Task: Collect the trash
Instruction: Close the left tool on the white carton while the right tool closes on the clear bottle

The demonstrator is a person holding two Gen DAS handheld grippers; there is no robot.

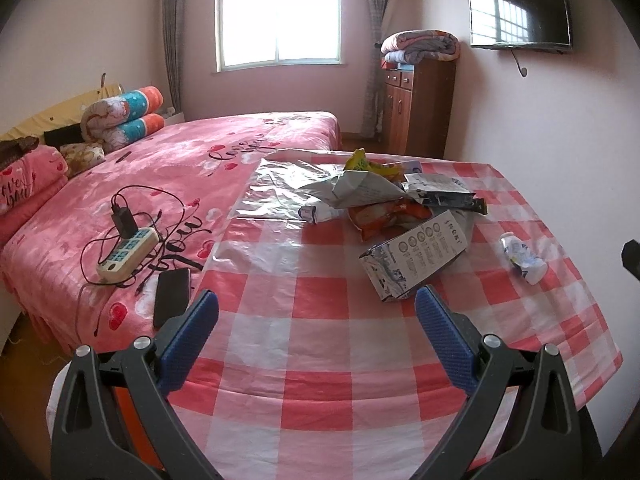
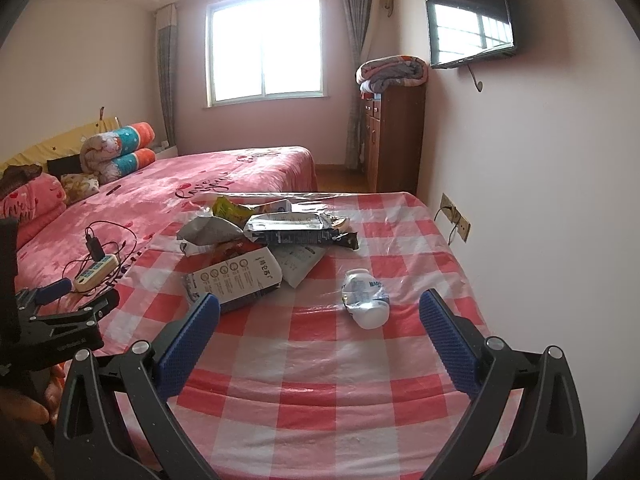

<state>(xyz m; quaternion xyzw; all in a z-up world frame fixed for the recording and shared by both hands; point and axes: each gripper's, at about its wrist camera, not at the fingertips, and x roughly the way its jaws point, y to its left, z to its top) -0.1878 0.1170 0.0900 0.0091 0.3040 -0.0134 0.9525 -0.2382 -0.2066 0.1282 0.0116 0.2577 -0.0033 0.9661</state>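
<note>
A pile of trash lies on the red-checked table (image 1: 320, 344): a flattened carton (image 1: 412, 264), an orange snack bag (image 1: 384, 216), a grey wrapper (image 1: 360, 188) and a black packet (image 1: 444, 192). A crushed white bottle (image 1: 522, 258) lies apart to the right. My left gripper (image 1: 316, 308) is open and empty above the table's near part. In the right wrist view the carton (image 2: 236, 280), the black packet (image 2: 292, 232) and the bottle (image 2: 366, 298) show. My right gripper (image 2: 320, 312) is open and empty just short of the bottle.
A pink bed (image 1: 160, 184) stands to the left with a power strip (image 1: 128, 256), cables and a black phone (image 1: 172, 296) near its edge. A wooden cabinet (image 1: 416, 104) and a wall TV (image 1: 520, 8) are at the back right. The left gripper (image 2: 60, 320) shows at the right view's left edge.
</note>
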